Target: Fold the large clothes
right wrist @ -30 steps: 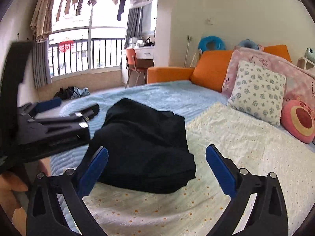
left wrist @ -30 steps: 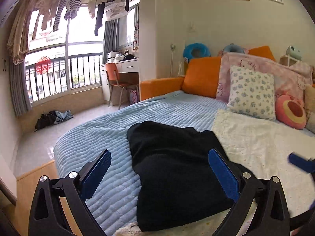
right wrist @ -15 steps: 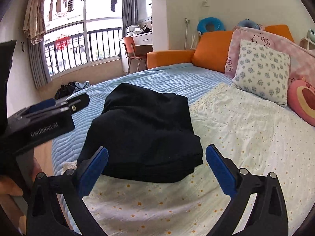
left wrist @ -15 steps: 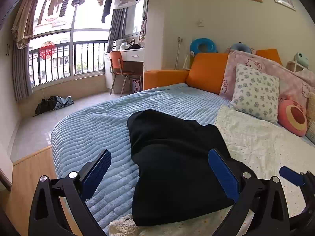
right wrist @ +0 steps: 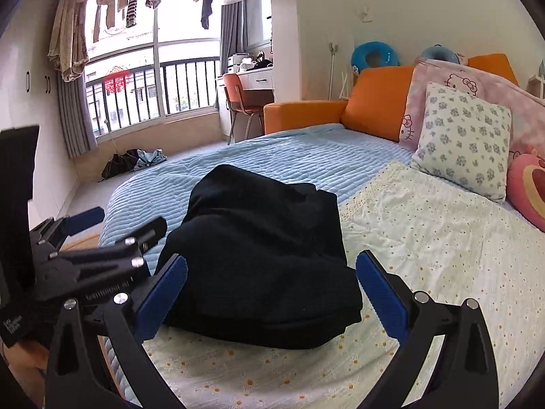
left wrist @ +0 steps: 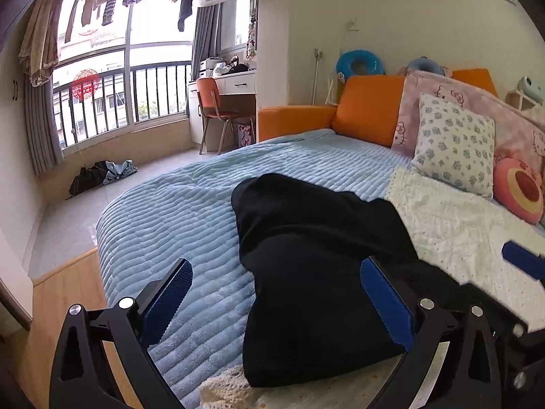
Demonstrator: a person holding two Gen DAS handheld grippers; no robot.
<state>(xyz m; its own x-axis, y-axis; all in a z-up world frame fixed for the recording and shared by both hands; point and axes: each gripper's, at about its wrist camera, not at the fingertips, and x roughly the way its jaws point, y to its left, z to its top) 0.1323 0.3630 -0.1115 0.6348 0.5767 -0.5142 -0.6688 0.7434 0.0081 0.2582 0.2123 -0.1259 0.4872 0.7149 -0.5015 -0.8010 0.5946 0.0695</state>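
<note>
Now both views sit a little lower and closer to the bed than a moment ago, while the black garment (right wrist: pixel 265 259) lies as it did — folded into a thick bundle across the seam between the blue blanket (left wrist: pixel 190 211) and the cream floral sheet (right wrist: pixel 436 248). Open bedding stretches toward the pillows; the bed's edge is close on the left. The left gripper (left wrist: pixel 276 306) and right gripper (right wrist: pixel 270 301) hover spread wide, empty, the bundle's near end between their fingers.
</note>
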